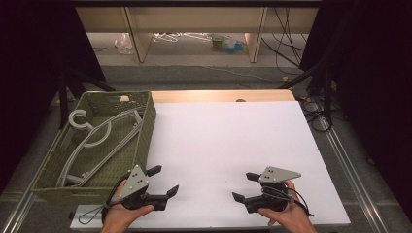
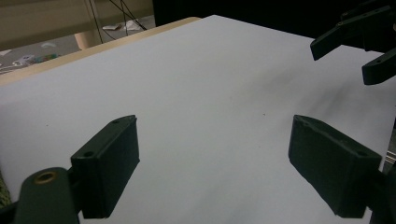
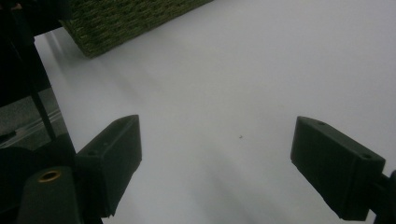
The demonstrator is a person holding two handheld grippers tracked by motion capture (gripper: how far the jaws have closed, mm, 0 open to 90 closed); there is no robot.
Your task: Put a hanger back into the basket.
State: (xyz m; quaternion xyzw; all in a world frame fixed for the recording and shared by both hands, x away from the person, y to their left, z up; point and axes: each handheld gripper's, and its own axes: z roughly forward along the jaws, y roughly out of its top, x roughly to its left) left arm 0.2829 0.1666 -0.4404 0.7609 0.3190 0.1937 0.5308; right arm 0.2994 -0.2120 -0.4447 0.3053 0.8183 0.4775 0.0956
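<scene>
white table top point(image 1: 228, 145) lies bare between both tools. left gripper point(image 1: 163, 180) and right gripper point(image 1: 243, 187) rest low, jaws spread wide, holding nothing. green basket point(image 1: 145, 126) with grey hangers point(image 1: 97, 141) sits just beside the left one.

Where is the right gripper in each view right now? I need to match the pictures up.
High view: right gripper low and right of centre, held in a hand, jaws open and pointing left.
Left gripper view: top right corner, two black jaw tips, apart.
Right gripper view: its own jaws rise from the bottom corners, wide apart.
Shared landmark: the white sheet under both grippers.
</scene>
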